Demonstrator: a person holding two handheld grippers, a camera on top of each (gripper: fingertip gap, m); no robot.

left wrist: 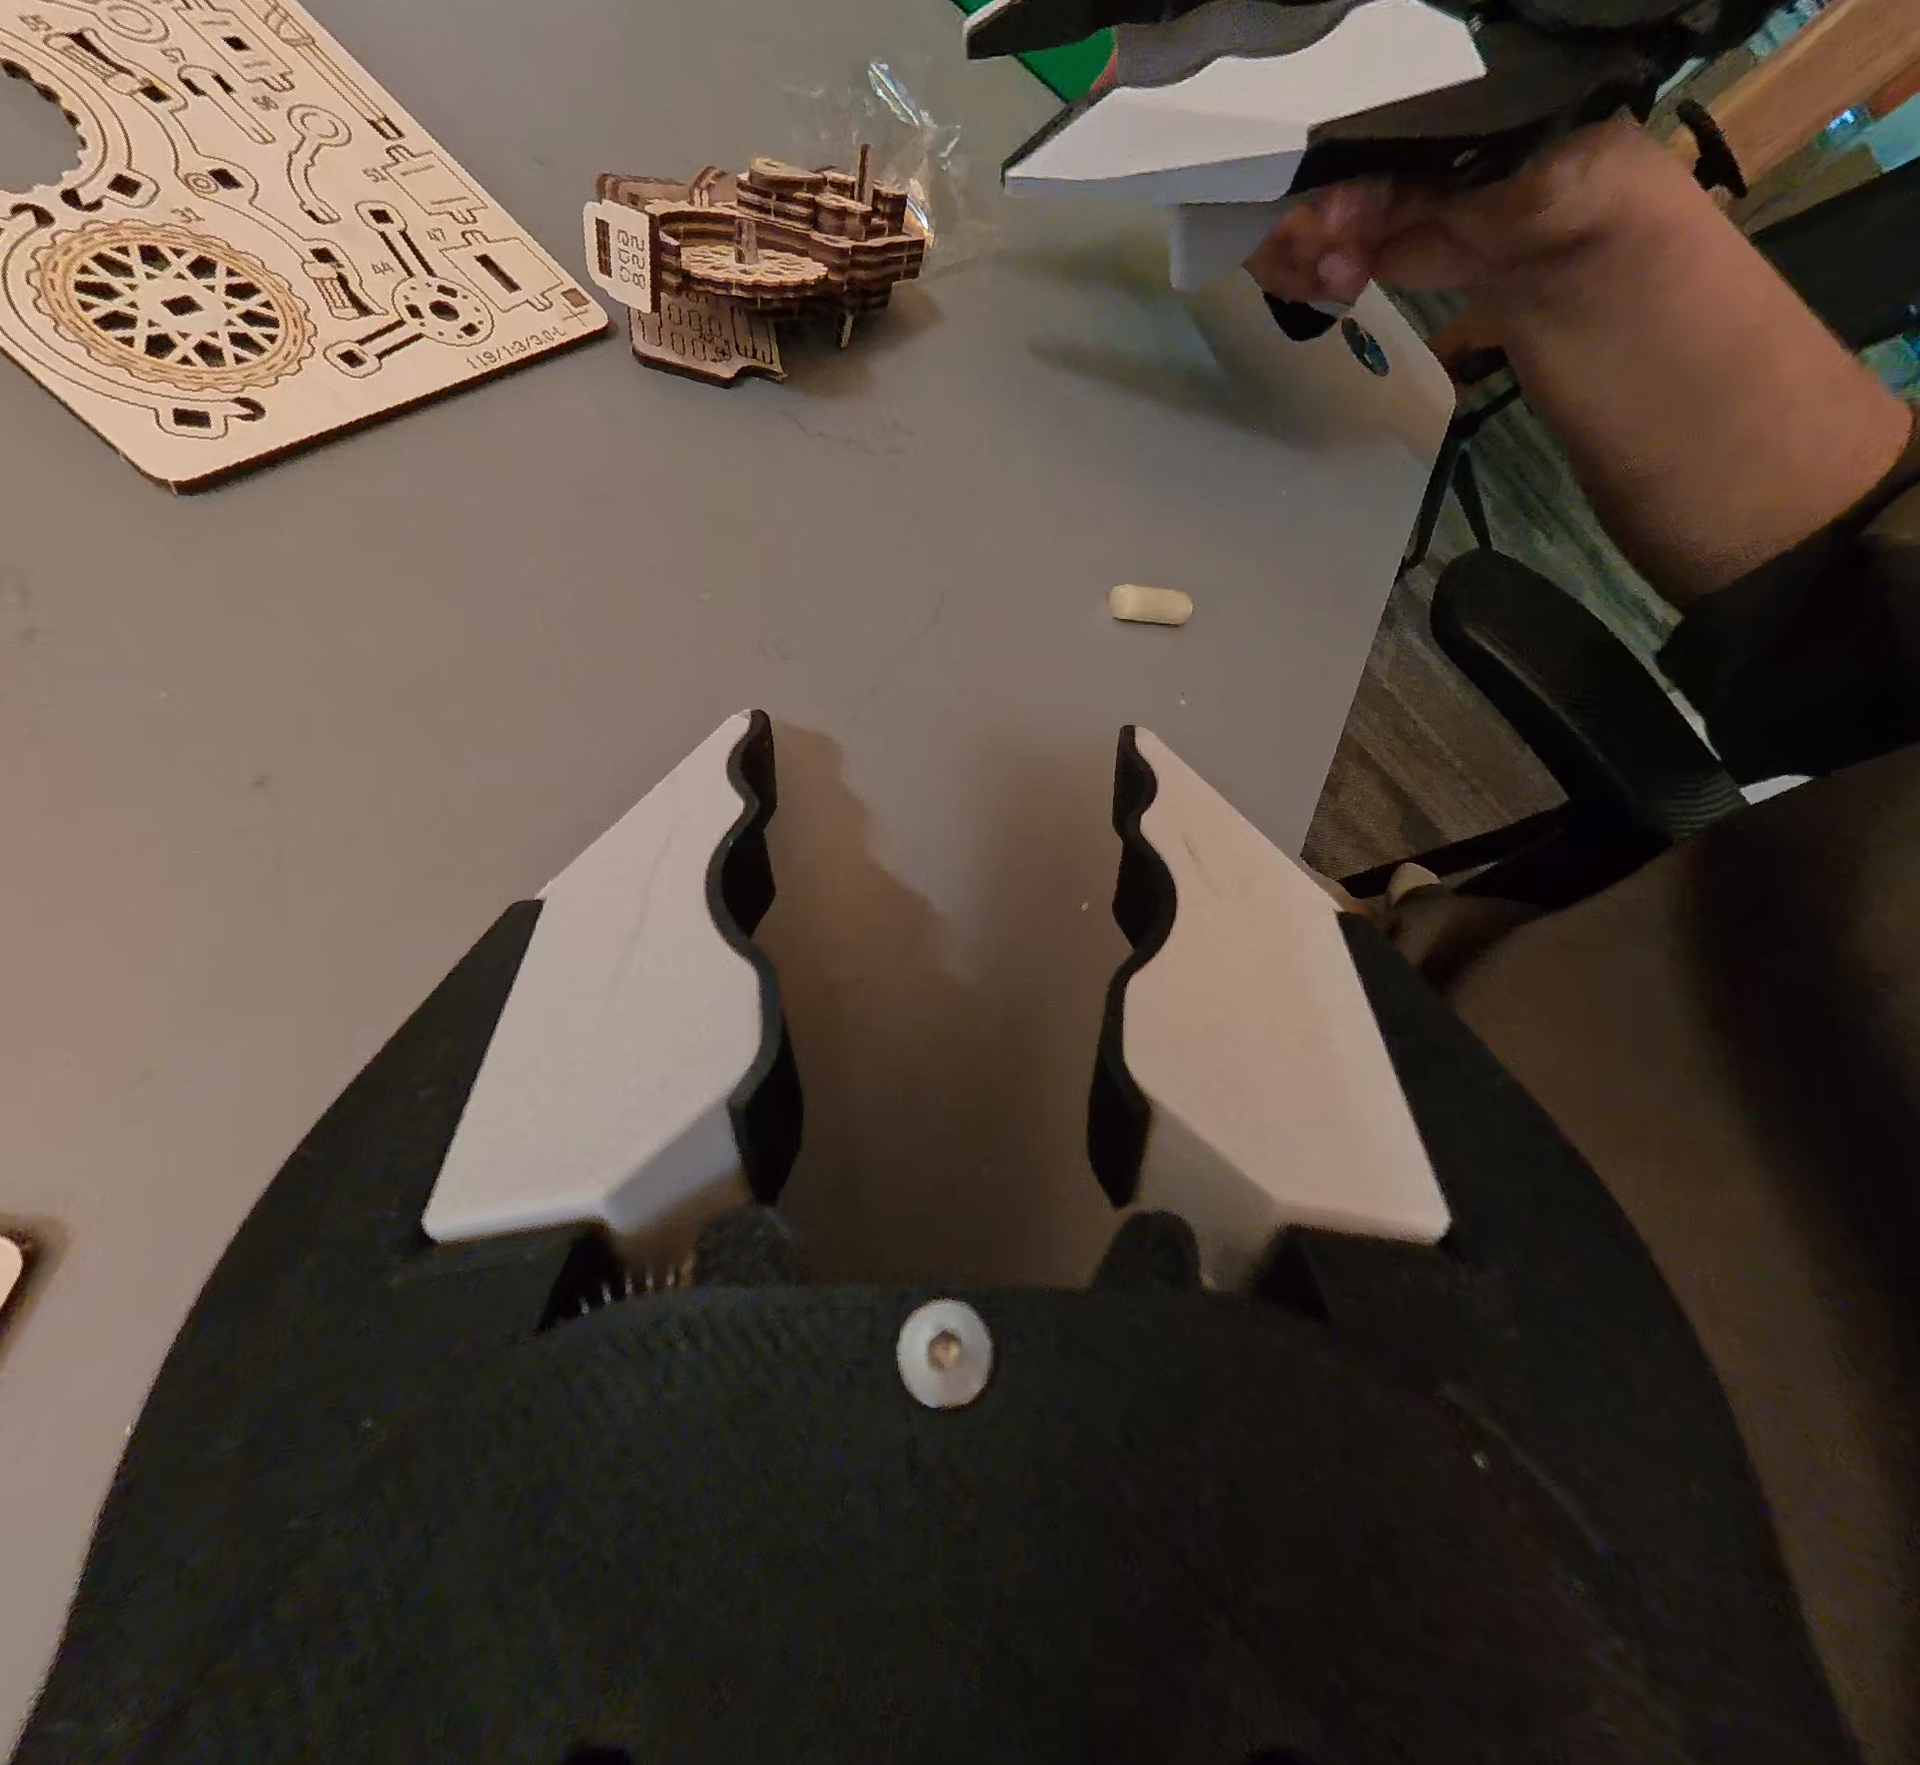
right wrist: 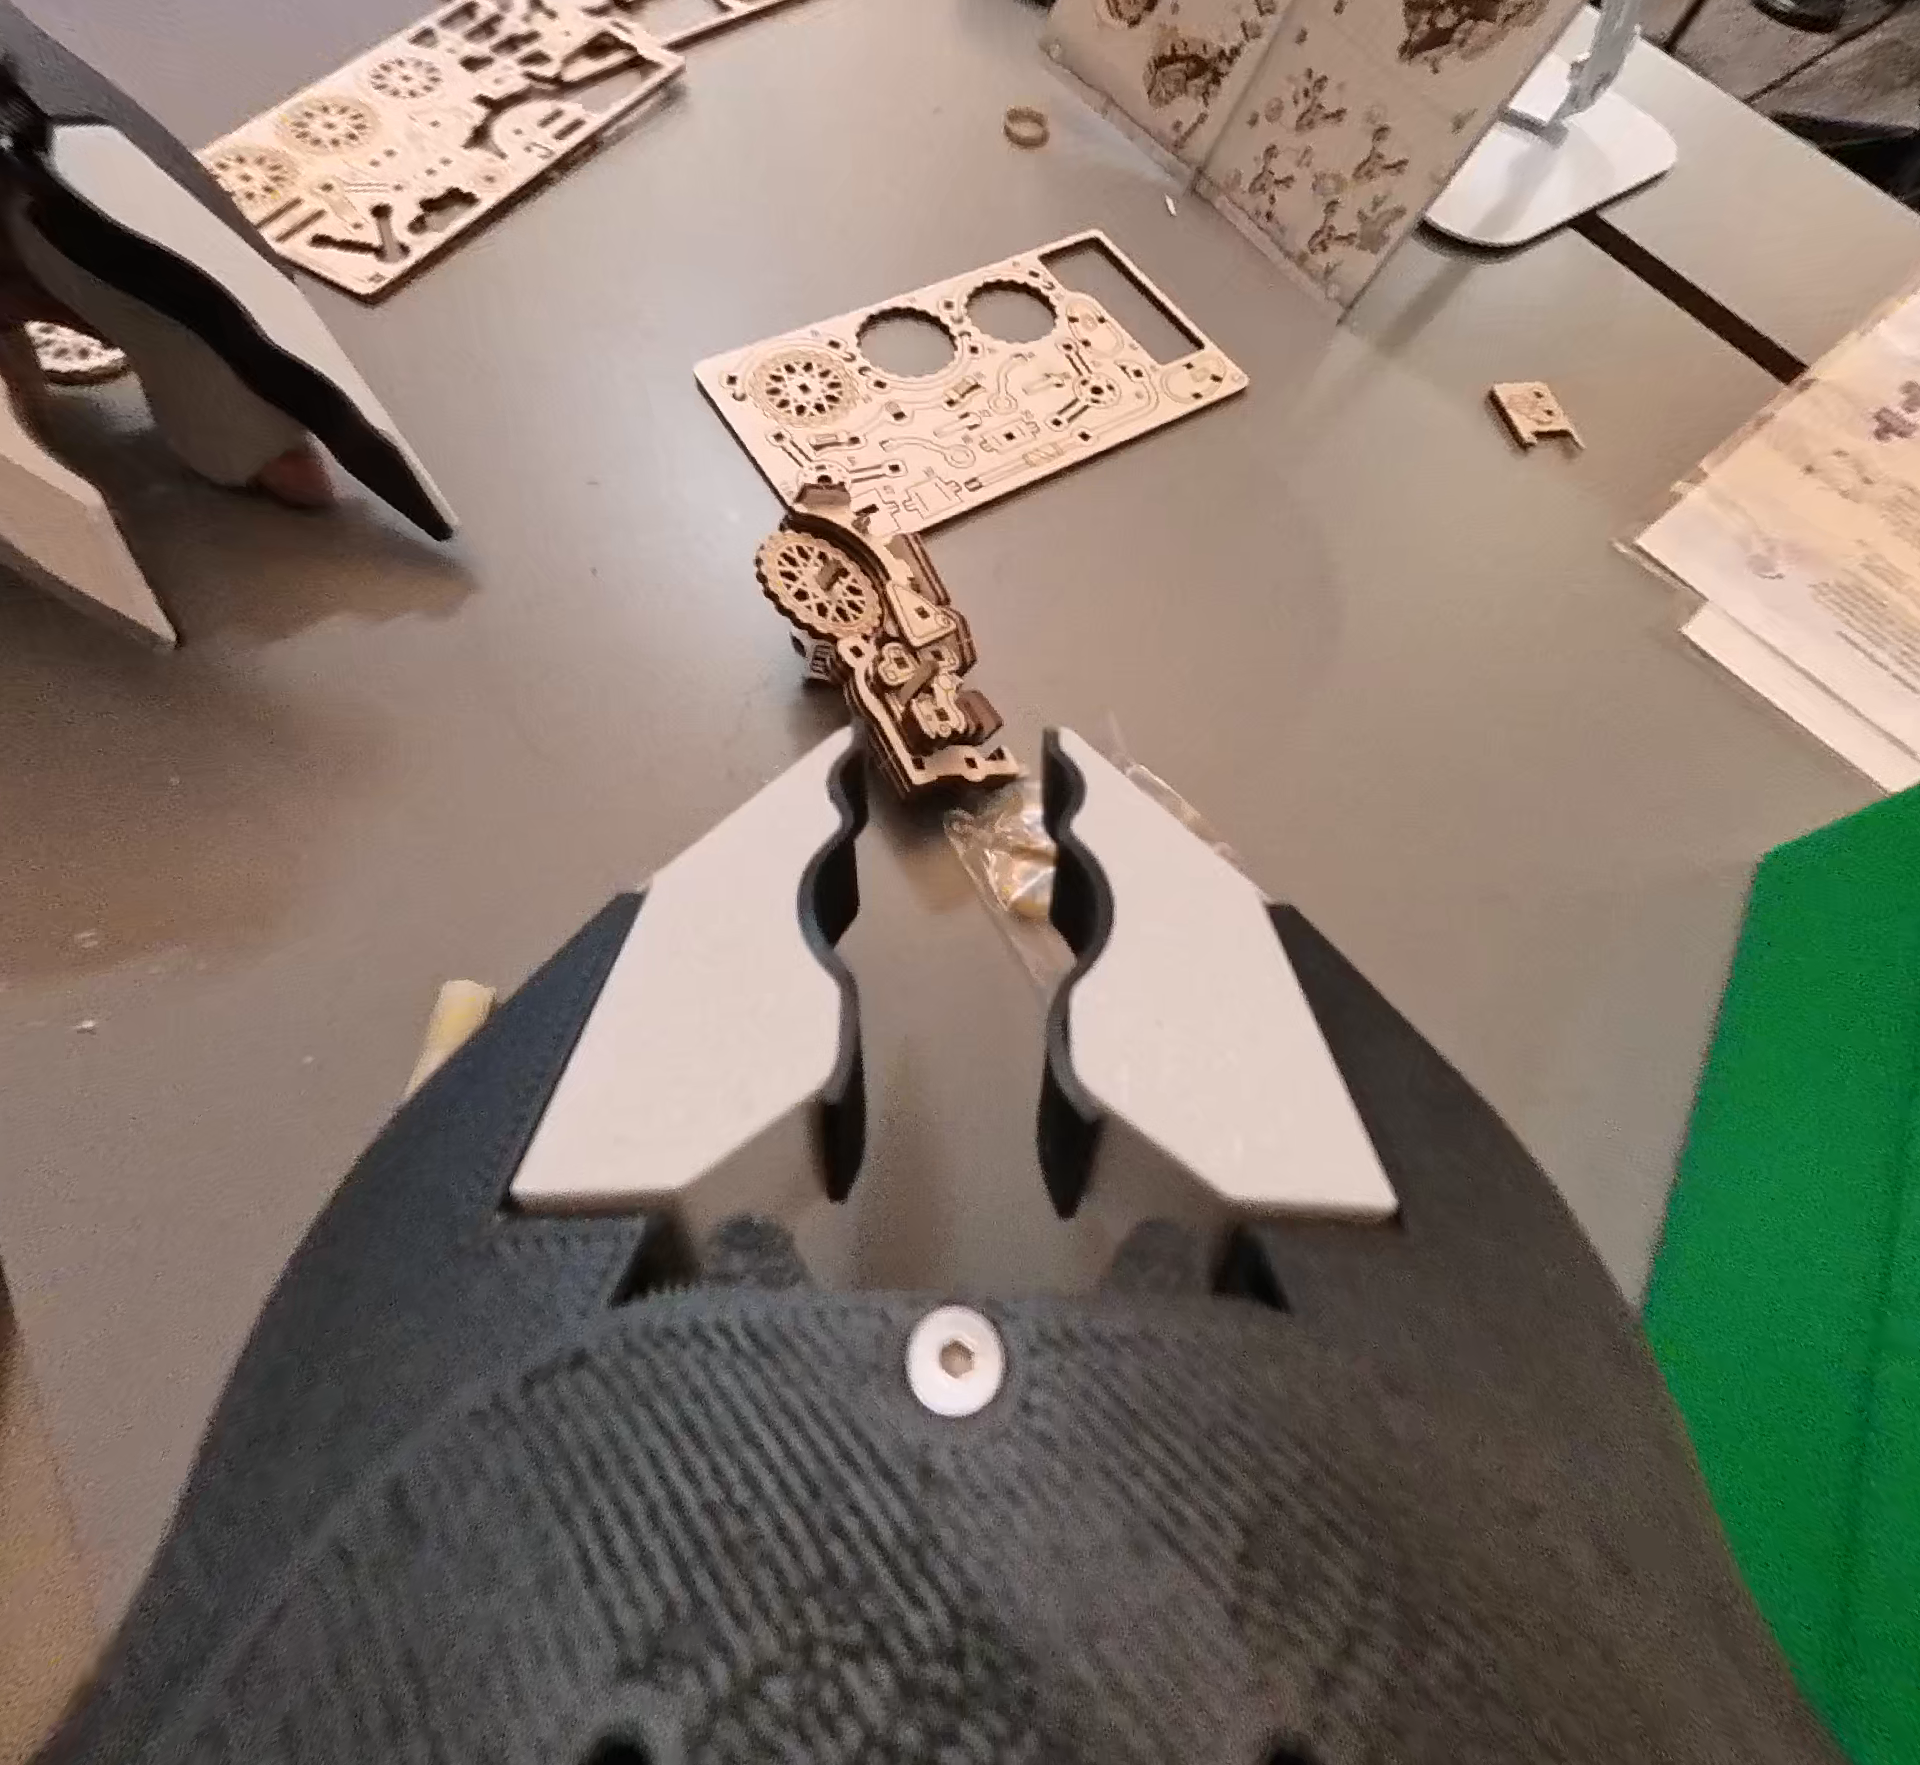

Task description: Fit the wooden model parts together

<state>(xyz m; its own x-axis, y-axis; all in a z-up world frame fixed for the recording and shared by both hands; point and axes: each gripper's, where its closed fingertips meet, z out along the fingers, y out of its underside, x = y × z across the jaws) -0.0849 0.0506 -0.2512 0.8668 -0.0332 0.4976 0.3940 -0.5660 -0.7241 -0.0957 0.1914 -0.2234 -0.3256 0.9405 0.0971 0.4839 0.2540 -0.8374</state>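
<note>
A partly built wooden model (right wrist: 883,655) with a spoked gear wheel lies on the grey table (right wrist: 1299,676). My right gripper (right wrist: 951,744) is open and empty, its tips just short of the model's near end. In the left wrist view the model (left wrist: 764,255) lies far ahead, with my right gripper (left wrist: 992,110) hovering above and to its right. My left gripper (left wrist: 945,739) is open and empty over bare table, well short of the model; it also shows at the left of the right wrist view (right wrist: 296,577). A wooden parts sheet (right wrist: 966,406) lies just beyond the model.
A clear bag of small parts (right wrist: 1013,853) lies by my right gripper's right finger. A small white cylinder (left wrist: 1150,603) lies near the table edge. More parts sheets (right wrist: 447,126), a standing booklet (right wrist: 1299,53), papers (right wrist: 1818,572) and a green cloth (right wrist: 1787,1196) surround the area. The grippers' ends are close to 15 cm from one another.
</note>
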